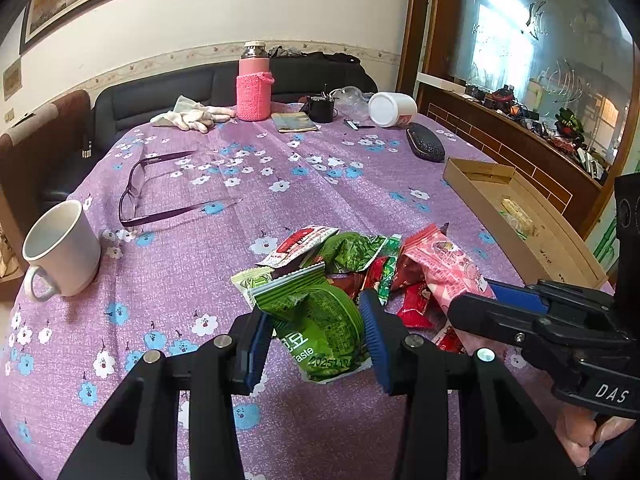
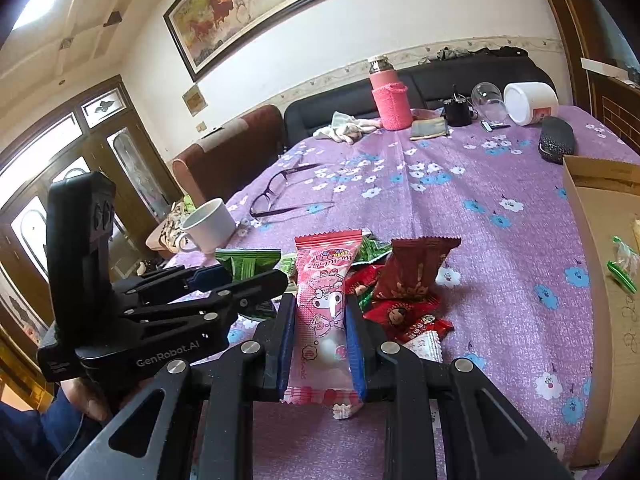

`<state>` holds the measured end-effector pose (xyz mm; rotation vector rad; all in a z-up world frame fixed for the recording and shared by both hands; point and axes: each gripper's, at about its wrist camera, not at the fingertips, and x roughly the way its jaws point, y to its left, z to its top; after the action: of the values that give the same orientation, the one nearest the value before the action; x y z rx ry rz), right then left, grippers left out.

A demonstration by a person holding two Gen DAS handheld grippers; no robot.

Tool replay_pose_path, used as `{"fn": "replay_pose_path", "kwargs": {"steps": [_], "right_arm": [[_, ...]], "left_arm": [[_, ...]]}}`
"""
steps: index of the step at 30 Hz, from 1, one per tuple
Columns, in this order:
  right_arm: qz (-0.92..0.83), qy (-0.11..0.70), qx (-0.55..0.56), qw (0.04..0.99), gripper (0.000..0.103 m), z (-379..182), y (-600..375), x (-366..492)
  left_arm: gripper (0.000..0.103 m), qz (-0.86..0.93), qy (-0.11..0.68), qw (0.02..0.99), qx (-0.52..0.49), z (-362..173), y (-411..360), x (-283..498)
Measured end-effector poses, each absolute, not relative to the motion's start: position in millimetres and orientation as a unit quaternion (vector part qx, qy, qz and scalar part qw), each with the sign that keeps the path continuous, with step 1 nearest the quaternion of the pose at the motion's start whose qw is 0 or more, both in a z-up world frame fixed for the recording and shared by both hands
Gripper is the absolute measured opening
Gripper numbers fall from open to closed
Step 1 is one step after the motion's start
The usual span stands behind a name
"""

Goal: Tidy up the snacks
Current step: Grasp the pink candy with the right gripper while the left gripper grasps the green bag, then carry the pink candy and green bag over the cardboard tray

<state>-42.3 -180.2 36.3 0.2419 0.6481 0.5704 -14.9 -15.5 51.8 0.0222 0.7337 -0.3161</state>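
Table point(image 1: 320, 184) is covered by a purple floral cloth, with a dark sofa point(image 1: 160, 92) seen behind it. A shallow cardboard box point(image 1: 560, 240) is set at the table's right edge; a few small wrapped snacks point(image 1: 518, 218) are already lying inside, though exactly what they are can't be read from either view. The snack pile point(image 1: 360, 256) is spread on the cloth near the front, between the two grippers, well apart from the box. Left gripper point(image 1: 320, 336) is clamped on a green snack packet point(image 1: 316, 320), pads pressed against both sides, packet crumpled between them. Right gripper point(image 2: 320, 340) is pinched on a pink snack packet point(image 2: 324, 292), held upright between the blue pads, its top end standing above the fingers. A dark red packet point(image 2: 416, 268) is propped upright in the pile just beside it. A white mug point(image 1: 60, 252) is placed at the left edge of the table, with purple-framed glasses point(image 1: 160, 192) lying open nearby. Further back, a pink bottle in a knitted sleeve point(image 1: 254, 84), white gloves point(image 1: 192, 116), a white tub on its side point(image 1: 392, 108) and a dark glasses case point(image 1: 426, 142) are seen.
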Motion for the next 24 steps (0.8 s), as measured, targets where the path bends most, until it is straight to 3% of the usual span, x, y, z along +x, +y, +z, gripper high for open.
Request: {"fn": "replay_pose_path", "kwargs": {"steps": [24], "right_arm": [[0.271, 0.269, 0.170, 0.908, 0.026, 54.9, -206.2, -61.2]], "left_arm": [[0.042, -0.167, 0.348, 0.922, 0.006, 58.4, -17.2, -21.5]]}}
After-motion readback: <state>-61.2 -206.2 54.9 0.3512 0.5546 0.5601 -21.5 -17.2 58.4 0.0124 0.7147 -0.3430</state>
